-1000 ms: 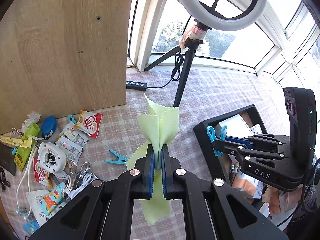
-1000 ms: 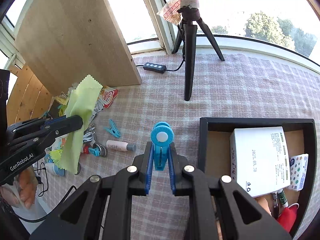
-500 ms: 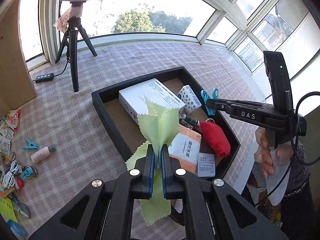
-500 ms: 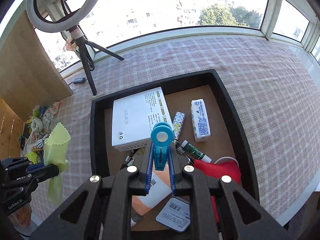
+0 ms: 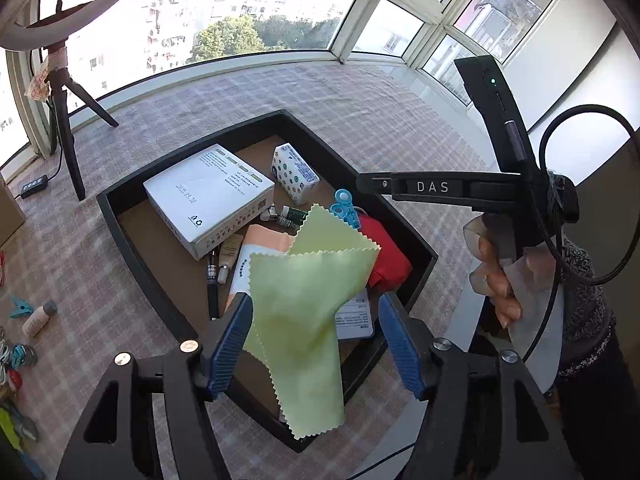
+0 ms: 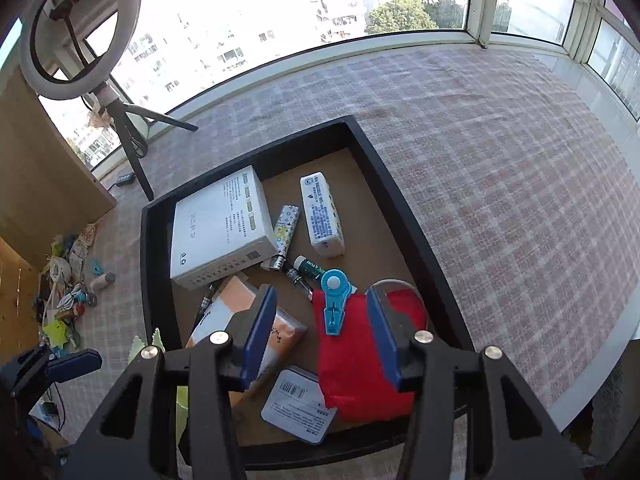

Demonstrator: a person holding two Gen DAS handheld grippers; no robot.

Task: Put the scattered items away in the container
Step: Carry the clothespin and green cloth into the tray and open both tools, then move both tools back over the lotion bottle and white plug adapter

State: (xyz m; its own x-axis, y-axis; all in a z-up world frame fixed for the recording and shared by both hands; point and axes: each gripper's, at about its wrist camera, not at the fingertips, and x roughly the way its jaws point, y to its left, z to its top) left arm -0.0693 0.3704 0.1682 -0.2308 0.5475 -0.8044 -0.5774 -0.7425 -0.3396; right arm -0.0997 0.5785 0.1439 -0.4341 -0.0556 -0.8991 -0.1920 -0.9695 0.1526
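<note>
Green cloth [image 5: 304,312] loose between opening left tongs [image 5: 316,340] | blue clip [image 6: 335,300] free, right tongs [image 6: 320,336] opening

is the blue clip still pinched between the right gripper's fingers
No: the right gripper has its jaws opening, and the blue clip sits loose between them over the red pouch in the black tray.

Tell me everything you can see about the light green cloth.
The light green cloth is thin, soft-looking fabric with zigzag-cut edges, loosely folded so its layers overlap. It hangs between the left gripper's opening jaws; its edge seems to brush the left blue pad, but no pad presses it. It is above the black tray's near corner and hides part of its contents.
</note>
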